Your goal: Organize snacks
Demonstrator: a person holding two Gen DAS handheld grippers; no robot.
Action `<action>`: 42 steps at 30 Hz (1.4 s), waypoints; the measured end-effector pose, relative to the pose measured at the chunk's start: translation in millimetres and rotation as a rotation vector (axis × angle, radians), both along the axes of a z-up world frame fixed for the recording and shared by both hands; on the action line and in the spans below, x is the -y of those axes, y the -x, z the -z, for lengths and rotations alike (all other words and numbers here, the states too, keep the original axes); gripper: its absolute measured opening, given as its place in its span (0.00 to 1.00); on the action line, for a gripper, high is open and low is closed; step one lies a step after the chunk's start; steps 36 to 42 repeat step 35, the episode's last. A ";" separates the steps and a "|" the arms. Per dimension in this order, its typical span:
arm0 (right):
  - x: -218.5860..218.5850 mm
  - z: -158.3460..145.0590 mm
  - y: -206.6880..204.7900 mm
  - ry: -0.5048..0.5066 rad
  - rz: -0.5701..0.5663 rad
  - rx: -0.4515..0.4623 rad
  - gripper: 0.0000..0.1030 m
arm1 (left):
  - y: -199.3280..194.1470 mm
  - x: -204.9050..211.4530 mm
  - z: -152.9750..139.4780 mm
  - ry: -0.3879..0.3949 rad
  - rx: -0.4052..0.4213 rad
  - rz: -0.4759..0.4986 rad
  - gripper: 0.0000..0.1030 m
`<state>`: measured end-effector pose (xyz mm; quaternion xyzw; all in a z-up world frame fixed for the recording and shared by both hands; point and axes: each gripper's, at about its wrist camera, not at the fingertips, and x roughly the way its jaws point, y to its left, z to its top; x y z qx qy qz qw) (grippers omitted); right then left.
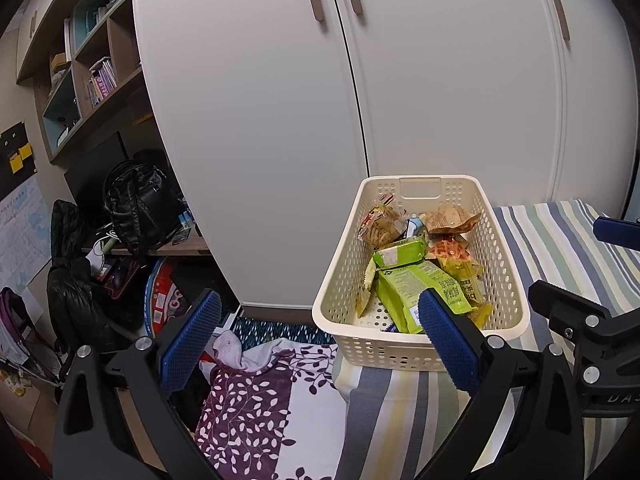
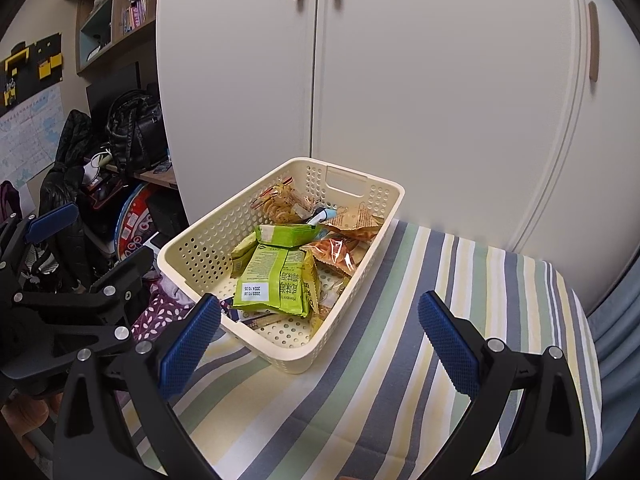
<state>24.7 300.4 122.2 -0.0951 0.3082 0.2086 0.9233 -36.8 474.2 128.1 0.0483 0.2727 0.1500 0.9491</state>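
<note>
Filling a cream perforated basket (image 2: 276,344) on the striped sheet (image 2: 400,380), snack packets, a green packet (image 2: 276,280) uppermost, sat centre frame, basket's length running away toward the upper right. Right gripper (image 2: 320,344) and left gripper (image 1: 320,344) were both spread, empty, just before the basket's near end.

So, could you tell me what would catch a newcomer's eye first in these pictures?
Most likely the cream basket on the striped cloth, filled with snack packets, the bright green packet lying on top near the front. Behind it stands a tall white wardrobe. In the foreground both sets of tongs, left and right, are open and empty.
</note>
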 end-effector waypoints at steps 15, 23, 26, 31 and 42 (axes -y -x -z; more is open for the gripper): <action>0.5 0.9 -0.9 -0.002 -0.005 0.001 0.95 | -3.9 1.2 0.2 -0.016 -0.007 0.007 0.97; 0.1 1.9 1.8 0.003 -0.009 0.009 0.95 | -4.8 0.3 -0.1 -0.019 -0.009 0.002 0.98; 0.3 2.6 2.7 0.009 -0.007 0.009 0.95 | -5.6 0.9 -0.8 -0.021 -0.011 0.000 0.97; 6.5 5.0 1.9 0.015 0.006 -0.019 0.95 | -4.1 6.3 -1.8 -0.020 -0.013 0.010 0.97; 22.3 16.3 7.0 0.065 0.030 -0.038 0.95 | 0.1 16.8 0.6 0.011 -0.024 0.048 0.97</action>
